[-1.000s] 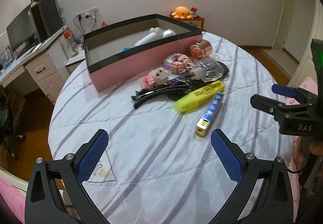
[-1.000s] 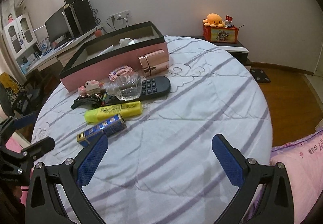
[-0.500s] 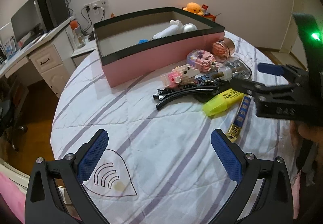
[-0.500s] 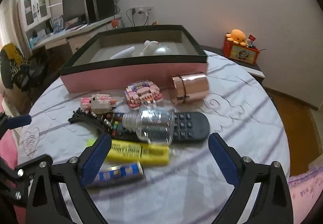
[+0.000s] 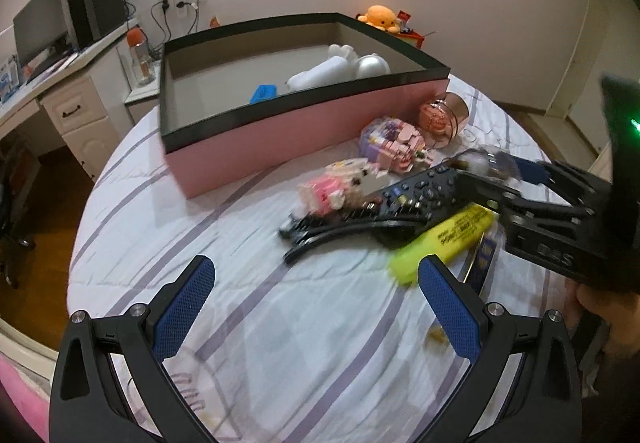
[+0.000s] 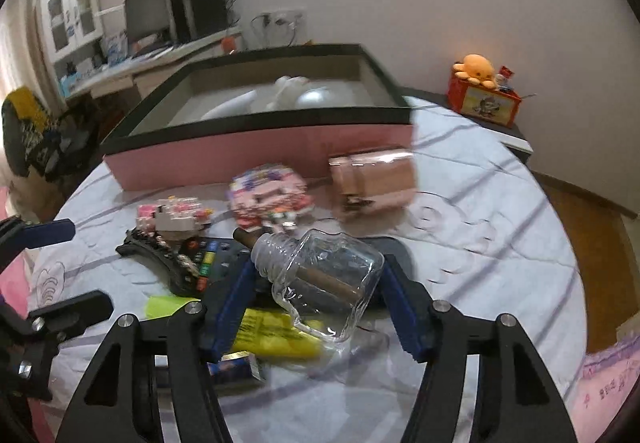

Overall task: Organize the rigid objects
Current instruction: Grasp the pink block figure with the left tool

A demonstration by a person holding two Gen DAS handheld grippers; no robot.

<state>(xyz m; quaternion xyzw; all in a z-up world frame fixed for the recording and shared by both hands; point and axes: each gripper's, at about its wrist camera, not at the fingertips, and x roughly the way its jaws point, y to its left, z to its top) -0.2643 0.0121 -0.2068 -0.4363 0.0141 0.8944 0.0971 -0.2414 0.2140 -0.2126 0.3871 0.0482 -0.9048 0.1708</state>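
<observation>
Glass is the material of the small clear square bottle (image 6: 324, 283) that lies on its side between the two blue pads of the right claw (image 6: 320, 303). The fingers stand on both sides of the bottle body, but it cannot be told whether they already press it or only bracket it. The bottle is judged to be stiff, light, smooth and breakable, so a hold on the flat side walls, not on the ribbed neck, seems safer. Under it the black remote control (image 6: 208, 267) is seen, and nearer to the claw base the yellow highlighter pen (image 6: 276, 331) lies. Beyond the fingertips the pink building-block figures (image 6: 266, 195) and the copper-coloured round jar (image 6: 376, 179) are placed, and further away the pink box with a black rim (image 6: 256, 151) stands. The left claw (image 5: 316, 303) is held wide apart over the striped white bed cover (image 5: 200, 227), with nothing between its fingers. Motion blur spoils the jar and the figures; the contact of the pads is not clear.
</observation>
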